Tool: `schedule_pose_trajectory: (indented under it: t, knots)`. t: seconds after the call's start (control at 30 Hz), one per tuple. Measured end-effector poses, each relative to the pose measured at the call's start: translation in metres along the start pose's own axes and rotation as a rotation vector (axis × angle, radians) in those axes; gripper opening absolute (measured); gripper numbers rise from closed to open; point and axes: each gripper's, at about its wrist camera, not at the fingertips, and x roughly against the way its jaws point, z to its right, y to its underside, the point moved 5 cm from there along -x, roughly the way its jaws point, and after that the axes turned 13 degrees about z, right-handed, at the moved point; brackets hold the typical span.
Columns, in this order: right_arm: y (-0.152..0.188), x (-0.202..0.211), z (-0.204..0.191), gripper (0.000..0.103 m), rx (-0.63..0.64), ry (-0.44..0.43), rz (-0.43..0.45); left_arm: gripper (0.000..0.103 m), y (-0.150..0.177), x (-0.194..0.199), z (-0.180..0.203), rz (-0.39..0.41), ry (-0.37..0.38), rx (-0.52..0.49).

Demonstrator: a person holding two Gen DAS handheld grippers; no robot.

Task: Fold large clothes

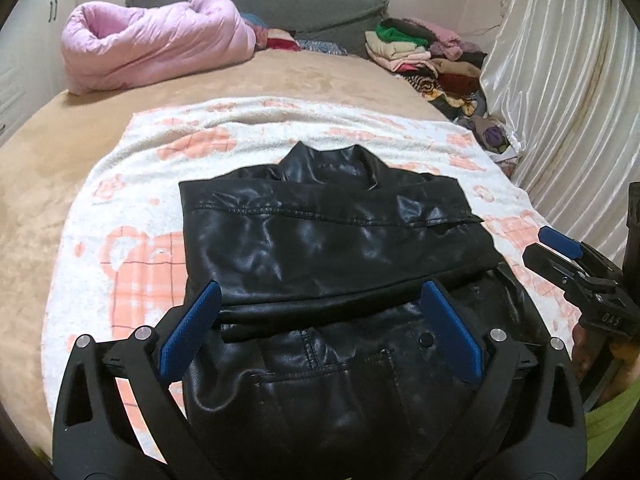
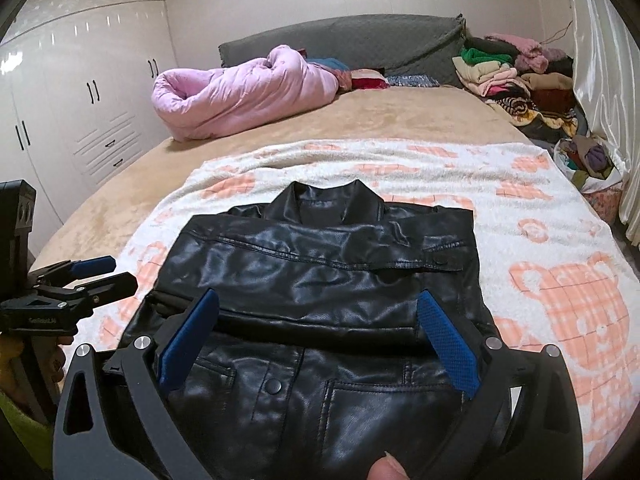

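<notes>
Across a tan plush bed point(image 1: 48, 184) a white-and-peach patterned blanket point(image 1: 132, 184) is spread; on it, at frame centre, a glossy black leather jacket point(image 1: 328, 240) lies partly folded, collar toward the grey headboard point(image 2: 360, 36). The left gripper point(image 1: 320, 332) is held over the jacket's lower part, fingers spread wide, nothing grasped. The right gripper point(image 2: 316, 336) is likewise wide apart and empty. A rolled pink quilt point(image 1: 160, 44) is seen at upper left, stacked clothes point(image 1: 416, 48) at upper right.
</notes>
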Motion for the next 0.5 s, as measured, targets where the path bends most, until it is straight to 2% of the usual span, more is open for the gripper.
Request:
schedule_pose_trajectory:
  t: [0.5]
  knots:
    - [0.000, 0.039, -0.005, 0.099, 0.021, -0.012, 0.035, 0.093, 0.012, 0.031, -0.004, 0.012, -0.028, -0.026]
